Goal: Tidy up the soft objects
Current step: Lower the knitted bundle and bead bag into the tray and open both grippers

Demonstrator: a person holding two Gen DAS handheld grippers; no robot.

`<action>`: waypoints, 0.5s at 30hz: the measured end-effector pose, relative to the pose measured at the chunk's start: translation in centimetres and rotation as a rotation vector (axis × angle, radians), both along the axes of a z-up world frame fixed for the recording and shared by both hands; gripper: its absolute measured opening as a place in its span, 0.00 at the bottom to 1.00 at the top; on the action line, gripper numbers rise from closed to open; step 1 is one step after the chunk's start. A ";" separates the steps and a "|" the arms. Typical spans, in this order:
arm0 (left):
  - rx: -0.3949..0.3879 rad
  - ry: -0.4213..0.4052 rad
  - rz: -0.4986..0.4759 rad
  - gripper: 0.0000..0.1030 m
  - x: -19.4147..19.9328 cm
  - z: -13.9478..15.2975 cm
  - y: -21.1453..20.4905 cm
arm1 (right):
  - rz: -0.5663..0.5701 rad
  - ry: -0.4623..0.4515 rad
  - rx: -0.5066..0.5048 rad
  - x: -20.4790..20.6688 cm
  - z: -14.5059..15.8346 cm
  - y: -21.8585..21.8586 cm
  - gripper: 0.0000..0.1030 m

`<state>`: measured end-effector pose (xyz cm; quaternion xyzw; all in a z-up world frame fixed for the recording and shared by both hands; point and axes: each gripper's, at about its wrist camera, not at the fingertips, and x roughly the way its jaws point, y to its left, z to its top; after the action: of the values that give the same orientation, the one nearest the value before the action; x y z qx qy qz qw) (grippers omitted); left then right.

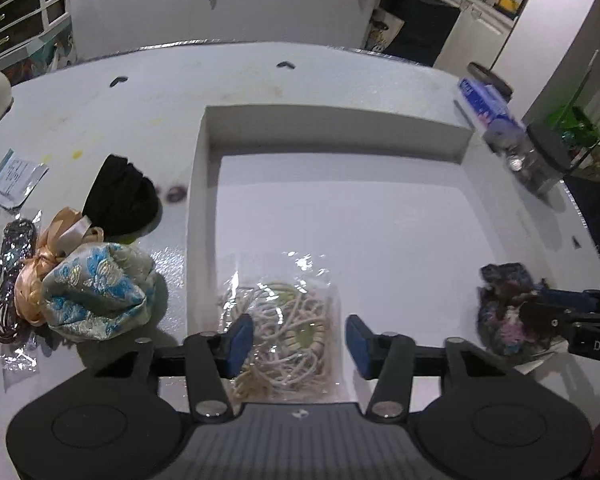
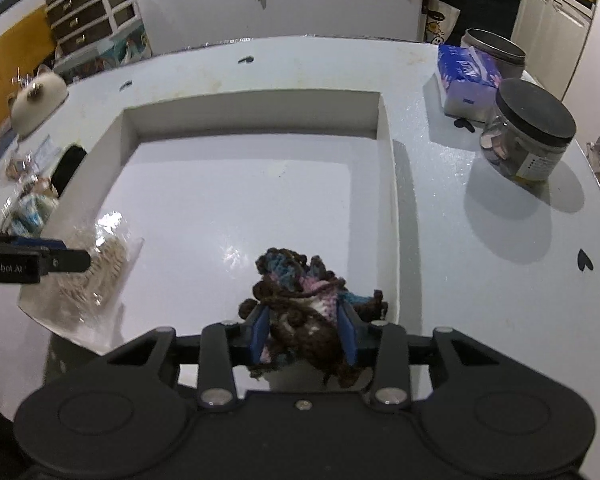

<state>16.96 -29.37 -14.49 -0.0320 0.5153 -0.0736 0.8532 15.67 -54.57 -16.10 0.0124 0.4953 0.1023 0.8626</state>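
Note:
A shallow white box (image 1: 332, 128) (image 2: 252, 112) lies on the table. A clear bag of cream cord (image 1: 288, 332) (image 2: 88, 272) rests in its near left corner. My left gripper (image 1: 298, 344) is open above that bag, its pads apart and not gripping it. My right gripper (image 2: 304, 332) is shut on a crocheted brown, pink and blue yarn piece (image 2: 300, 300) (image 1: 508, 312) over the box's near right corner. Left of the box lie a blue floral satin pouch (image 1: 100, 292) with a peach ribbon and a black knit hat (image 1: 120, 200).
A tissue pack (image 2: 466, 76), a black-lidded jar (image 2: 528, 132) and a metal tin (image 2: 496, 50) stand at the table's right. Small plastic packets (image 1: 12, 264) lie at the far left. A cream teapot-like object (image 2: 40, 100) sits at the back left.

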 end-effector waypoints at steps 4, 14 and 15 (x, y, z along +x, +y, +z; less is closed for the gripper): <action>-0.021 -0.032 -0.020 0.67 -0.6 1.0 -0.4 | -0.024 -0.026 0.015 -0.7 0.9 -0.2 0.49; -0.047 -0.118 -0.031 0.87 -2.9 3.5 -0.9 | -0.082 -0.140 0.037 -3.1 3.2 -0.9 0.69; -0.047 -0.128 -0.031 0.89 -3.2 3.6 -1.0 | -0.087 -0.154 0.042 -3.4 3.4 -1.0 0.73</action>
<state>13.72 -30.33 -10.84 -0.0393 0.4583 -0.1010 0.8822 12.30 -55.57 -12.75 0.0440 0.4242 0.0758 0.9013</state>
